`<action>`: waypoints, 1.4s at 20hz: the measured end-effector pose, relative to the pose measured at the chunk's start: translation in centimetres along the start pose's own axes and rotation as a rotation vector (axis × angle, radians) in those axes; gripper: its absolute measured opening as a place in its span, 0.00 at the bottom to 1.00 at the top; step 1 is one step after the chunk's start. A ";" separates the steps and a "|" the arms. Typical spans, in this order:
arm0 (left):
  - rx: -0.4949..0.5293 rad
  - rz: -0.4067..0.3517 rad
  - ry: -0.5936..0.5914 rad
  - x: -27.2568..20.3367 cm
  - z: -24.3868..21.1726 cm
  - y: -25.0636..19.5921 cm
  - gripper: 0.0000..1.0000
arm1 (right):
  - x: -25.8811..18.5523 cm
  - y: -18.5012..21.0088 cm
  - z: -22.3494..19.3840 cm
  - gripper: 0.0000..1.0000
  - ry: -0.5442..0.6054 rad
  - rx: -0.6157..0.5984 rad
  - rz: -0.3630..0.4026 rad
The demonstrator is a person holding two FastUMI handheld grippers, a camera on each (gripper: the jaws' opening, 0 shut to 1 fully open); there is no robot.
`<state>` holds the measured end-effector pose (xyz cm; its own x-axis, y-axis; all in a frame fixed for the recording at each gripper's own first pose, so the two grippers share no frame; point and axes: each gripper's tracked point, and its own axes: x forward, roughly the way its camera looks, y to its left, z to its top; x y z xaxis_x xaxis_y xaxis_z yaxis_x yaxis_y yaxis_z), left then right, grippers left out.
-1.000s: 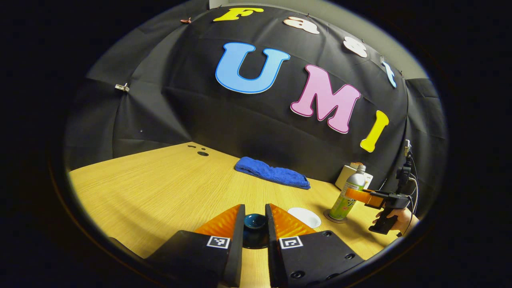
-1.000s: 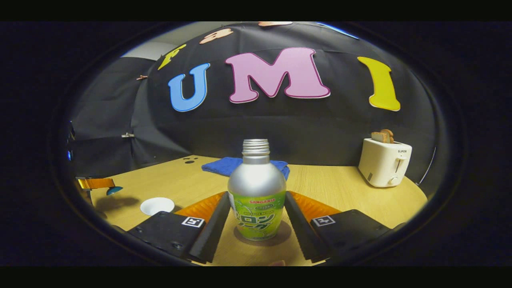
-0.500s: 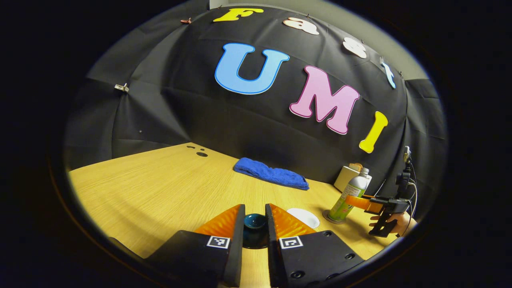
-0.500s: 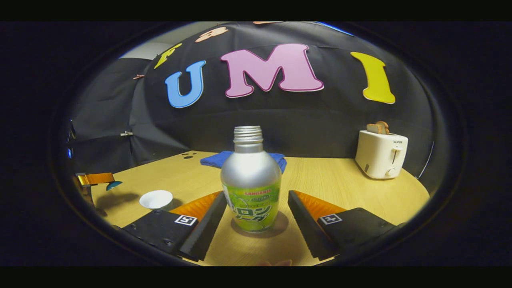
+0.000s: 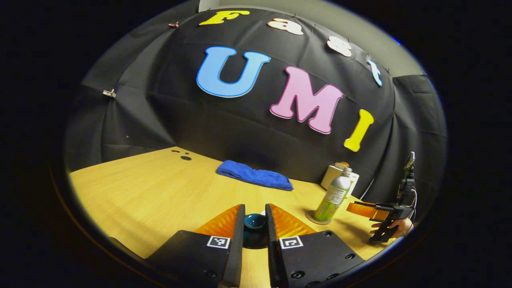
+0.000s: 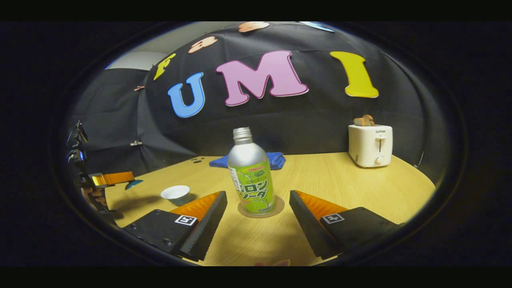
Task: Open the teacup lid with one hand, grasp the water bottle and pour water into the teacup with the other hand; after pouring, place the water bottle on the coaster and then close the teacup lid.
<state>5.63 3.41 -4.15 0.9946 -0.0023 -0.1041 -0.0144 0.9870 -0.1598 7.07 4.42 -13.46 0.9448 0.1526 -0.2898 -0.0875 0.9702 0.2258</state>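
Observation:
The silver bottle with a green label [image 6: 251, 176] stands upright on the round brown coaster [image 6: 276, 208]. My right gripper [image 6: 258, 195] is open and pulled back from the bottle, a finger on each side and neither touching it. The white teacup [image 6: 176, 194] sits uncovered to the left. My left gripper [image 5: 255, 218] is shut on the knob of the teal lid [image 5: 255, 221], held above the table. In the right gripper view the left gripper [image 6: 116, 179] holds that lid [image 6: 133, 184] left of the cup. In the left gripper view the bottle [image 5: 334, 195] stands at the right.
A folded blue towel [image 5: 254, 175] lies by the back wall. A white toaster [image 6: 370, 145] with bread stands at the back right. A hand [image 5: 394, 228] holds the right gripper [image 5: 362, 209] near the table's right edge. Bare wooden table [image 5: 152, 188] spreads to the left.
My right gripper has opened, let go of the bottle on the coaster and drawn back from it. My left gripper still holds the lid and has shifted slightly.

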 end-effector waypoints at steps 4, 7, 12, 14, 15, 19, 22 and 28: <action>0.009 -0.013 0.029 2.0 -0.8 -2.2 0.30 | -4.6 -2.0 2.5 0.98 -0.120 -0.029 -0.113; 0.054 -0.005 0.039 3.9 -0.6 -3.2 0.30 | -7.2 -2.3 3.0 0.98 -0.128 -0.077 -0.121; 0.128 0.046 0.060 6.9 -1.1 -3.3 0.31 | -9.6 -2.5 3.8 0.98 -0.128 -0.080 -0.080; 0.161 0.067 0.073 8.0 -1.7 -3.5 0.31 | -10.2 -3.1 3.8 0.98 -0.111 -0.104 -0.074; 0.176 0.072 0.082 8.4 -2.3 -3.7 0.30 | -10.4 -4.4 4.6 0.98 -0.130 -0.129 -0.106; 0.199 0.083 0.111 9.5 -3.9 -4.1 0.31 | -11.3 -5.0 5.4 0.98 -0.152 -0.104 -0.111; 0.222 0.099 0.130 10.0 -4.8 -4.0 0.30 | -11.6 -6.1 5.8 1.00 -0.164 -0.077 -0.127; 0.220 0.108 0.129 10.4 -5.3 -3.9 0.31 | -11.9 -6.5 6.1 0.98 -0.181 -0.041 -0.131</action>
<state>15.52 -1.31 -9.86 0.9670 0.0979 -0.2351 -0.0826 0.9938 0.0740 -1.66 -4.88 -5.78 0.9898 -0.0078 -0.1421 0.0305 0.9869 0.1583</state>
